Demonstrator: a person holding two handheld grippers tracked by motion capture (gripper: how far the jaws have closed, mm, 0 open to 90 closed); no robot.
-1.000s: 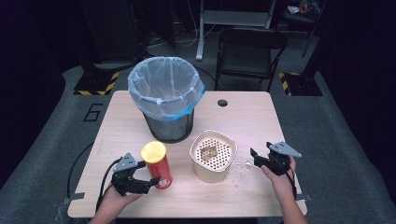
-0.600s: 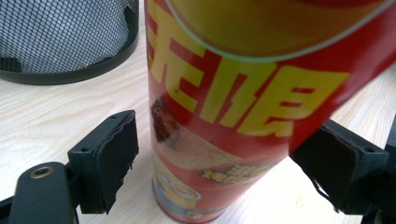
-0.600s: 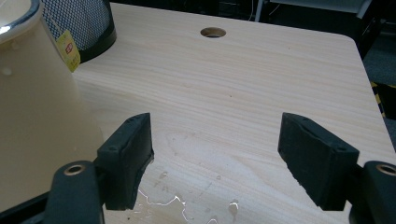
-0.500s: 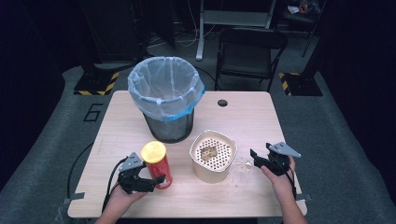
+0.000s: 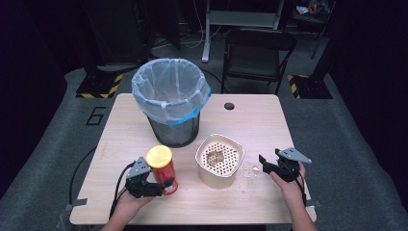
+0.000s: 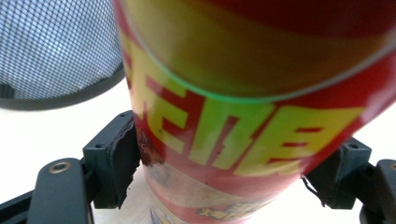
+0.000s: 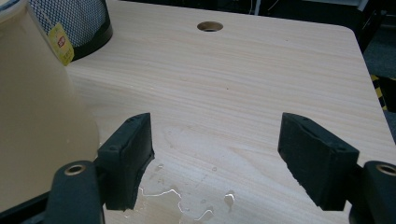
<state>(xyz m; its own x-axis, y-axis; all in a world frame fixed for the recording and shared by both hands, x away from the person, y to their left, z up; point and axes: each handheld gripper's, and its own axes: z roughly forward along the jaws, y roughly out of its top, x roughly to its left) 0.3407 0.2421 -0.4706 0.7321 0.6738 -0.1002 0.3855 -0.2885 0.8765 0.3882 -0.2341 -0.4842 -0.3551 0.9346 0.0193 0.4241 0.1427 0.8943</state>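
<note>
A red can with a yellow lid (image 5: 161, 167) stands upright on the wooden table (image 5: 269, 120), just in front of the bin. My left gripper (image 5: 160, 186) is low at the can's base. In the left gripper view both pads (image 6: 122, 161) press on the can's (image 6: 224, 121) red and yellow sides. My right gripper (image 5: 265, 164) rests near the table's right front and points left at a beige tub with a perforated insert (image 5: 219, 161). Its jaws (image 7: 217, 158) stand wide apart with bare table between them, and the tub's wall (image 7: 37, 107) lies to their left.
A black mesh bin with a white and blue liner (image 5: 171, 98) stands mid-table behind the can. Small puddles of water (image 5: 248, 171) lie between the tub and my right gripper. A cable hole (image 5: 229, 106) is at the back, and a folding chair (image 5: 257, 53) stands beyond the table.
My left gripper has slid right up to the can, and its jaws now sit on either side of it. The can, tub and right gripper have stayed where they were.
</note>
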